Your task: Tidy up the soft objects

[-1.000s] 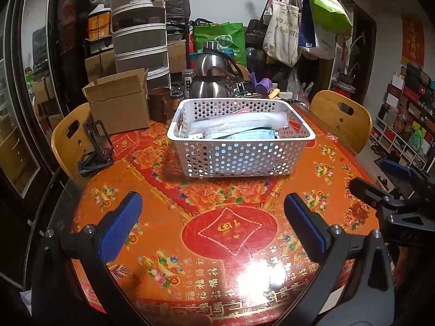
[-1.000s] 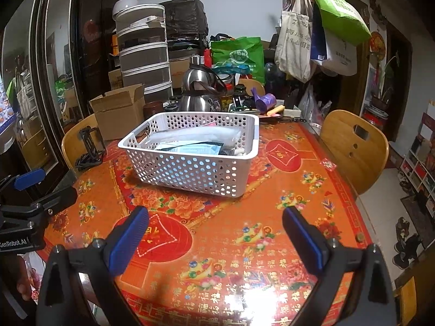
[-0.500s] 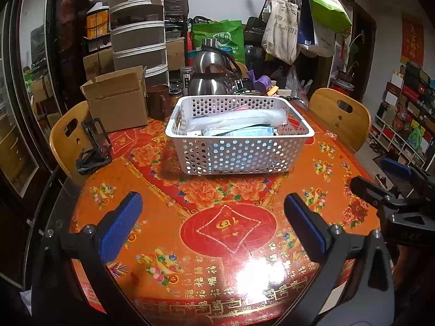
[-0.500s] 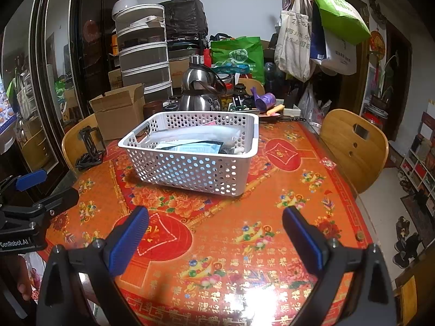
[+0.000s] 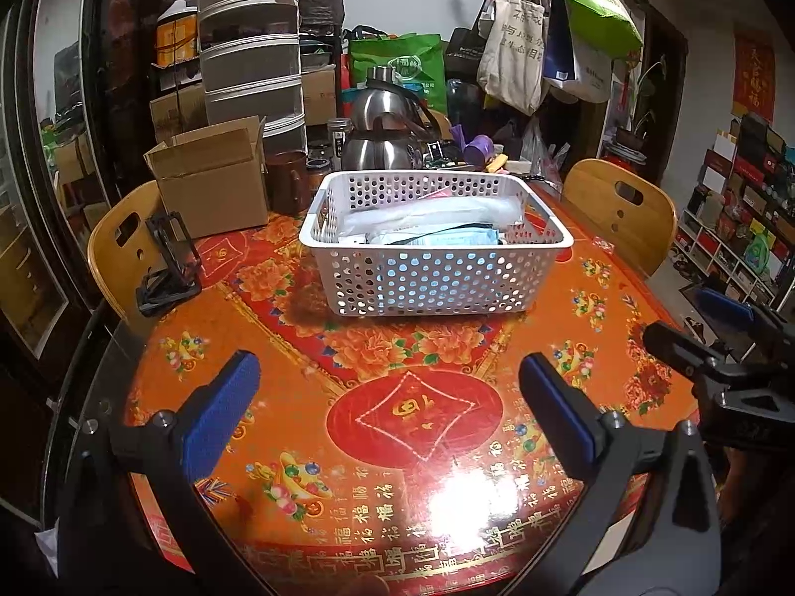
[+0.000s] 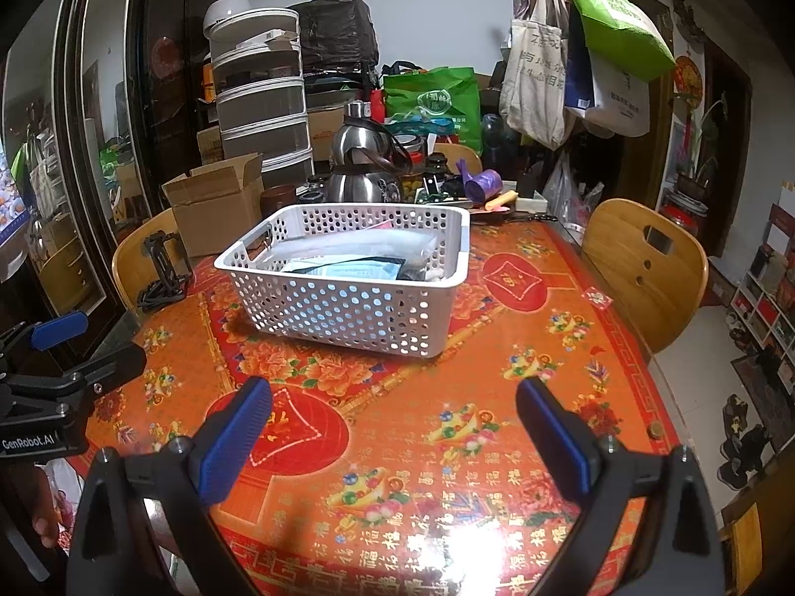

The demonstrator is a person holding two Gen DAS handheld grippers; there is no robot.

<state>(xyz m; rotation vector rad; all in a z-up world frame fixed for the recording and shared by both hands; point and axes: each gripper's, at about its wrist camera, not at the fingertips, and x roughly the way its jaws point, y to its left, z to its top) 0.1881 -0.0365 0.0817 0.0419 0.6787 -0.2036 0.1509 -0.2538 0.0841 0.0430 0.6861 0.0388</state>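
Note:
A white perforated basket [image 5: 437,293] stands on the round red-and-orange table, also in the right wrist view [image 6: 348,313]. In it lie soft packs: a clear plastic bag [image 5: 432,211] and a light blue pack [image 5: 447,238], the same pack showing in the right wrist view [image 6: 348,268]. My left gripper [image 5: 390,414] is open and empty over the near table edge, well short of the basket. My right gripper [image 6: 395,434] is open and empty, also near the table's front. Each gripper shows at the side of the other's view.
A cardboard box [image 5: 213,184], a black folding stand [image 5: 169,268], steel kettles [image 5: 382,139] and clutter sit behind and left of the basket. Wooden chairs [image 6: 646,268] stand at the table's sides. Bags hang at the back right.
The left wrist view has drifted slightly, so the basket sits a little lower and nearer. Both grippers stay open; nothing was picked up or released.

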